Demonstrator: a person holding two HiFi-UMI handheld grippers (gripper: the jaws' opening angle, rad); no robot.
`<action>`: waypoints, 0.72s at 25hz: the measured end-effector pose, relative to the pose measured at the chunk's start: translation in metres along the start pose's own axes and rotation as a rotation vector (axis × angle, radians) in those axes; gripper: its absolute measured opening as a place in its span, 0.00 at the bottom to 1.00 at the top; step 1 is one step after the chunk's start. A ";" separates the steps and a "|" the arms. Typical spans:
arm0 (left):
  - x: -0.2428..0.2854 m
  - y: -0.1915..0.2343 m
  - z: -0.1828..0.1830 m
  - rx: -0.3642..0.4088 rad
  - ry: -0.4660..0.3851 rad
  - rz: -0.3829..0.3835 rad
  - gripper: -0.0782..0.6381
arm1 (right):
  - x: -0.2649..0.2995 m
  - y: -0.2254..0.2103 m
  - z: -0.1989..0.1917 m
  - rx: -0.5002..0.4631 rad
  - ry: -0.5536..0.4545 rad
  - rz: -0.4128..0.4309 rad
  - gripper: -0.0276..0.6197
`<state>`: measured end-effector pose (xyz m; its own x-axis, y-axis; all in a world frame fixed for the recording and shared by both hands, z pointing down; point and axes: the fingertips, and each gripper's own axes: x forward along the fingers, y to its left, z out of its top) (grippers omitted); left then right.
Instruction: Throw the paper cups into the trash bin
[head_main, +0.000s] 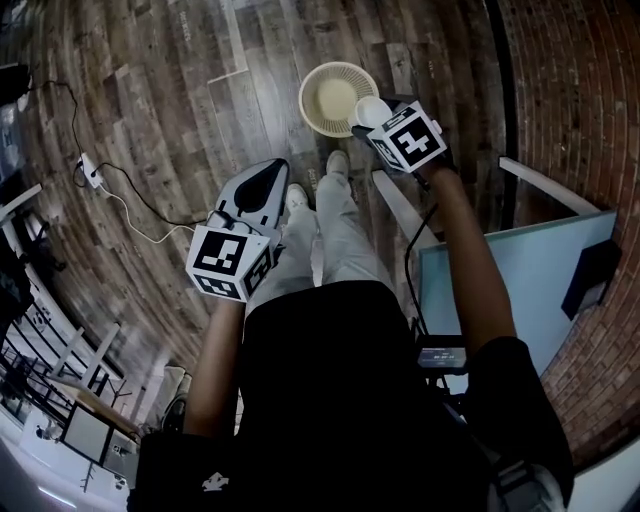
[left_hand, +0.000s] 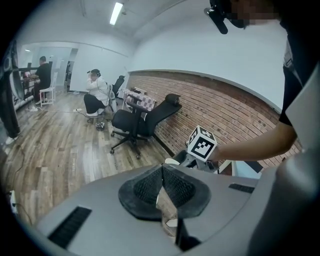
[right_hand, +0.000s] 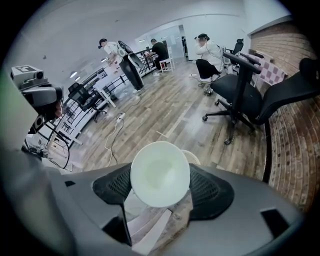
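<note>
Your right claw (head_main: 366, 124) is clamped on a paper cup (head_main: 373, 107), jaws partway apart, pads on its sides. In the head view the cup overlaps the trash bin (head_main: 305, 100) at its 4 o'clock edge. Your left claw (head_main: 270, 176) is fully closed and empty, at 7 o'clock from the bin.

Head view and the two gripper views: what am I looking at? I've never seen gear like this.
There is no robot here. A person holds a two-jaw gripper in each hand. The head view looks down from a camera on their head at their legs and the wood floor. Each gripper view looks along that gripper's own jaws. The right gripper grips a cup near the bin, which stands on the floor. The left gripper is shut and empty.
</note>
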<state>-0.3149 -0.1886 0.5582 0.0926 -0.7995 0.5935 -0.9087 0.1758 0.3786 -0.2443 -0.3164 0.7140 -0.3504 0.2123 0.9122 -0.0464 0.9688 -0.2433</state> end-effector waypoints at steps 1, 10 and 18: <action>0.004 0.004 -0.002 -0.003 0.003 0.005 0.12 | 0.006 -0.003 0.000 0.000 0.003 0.004 0.58; 0.030 0.033 -0.017 0.011 -0.027 0.043 0.12 | 0.067 -0.015 -0.014 -0.011 0.013 0.027 0.58; 0.047 0.048 -0.060 -0.026 0.009 0.048 0.12 | 0.127 -0.025 -0.027 0.012 0.032 0.013 0.58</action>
<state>-0.3293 -0.1837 0.6469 0.0532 -0.7844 0.6180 -0.9015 0.2284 0.3675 -0.2628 -0.3101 0.8448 -0.3213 0.2293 0.9188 -0.0534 0.9643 -0.2593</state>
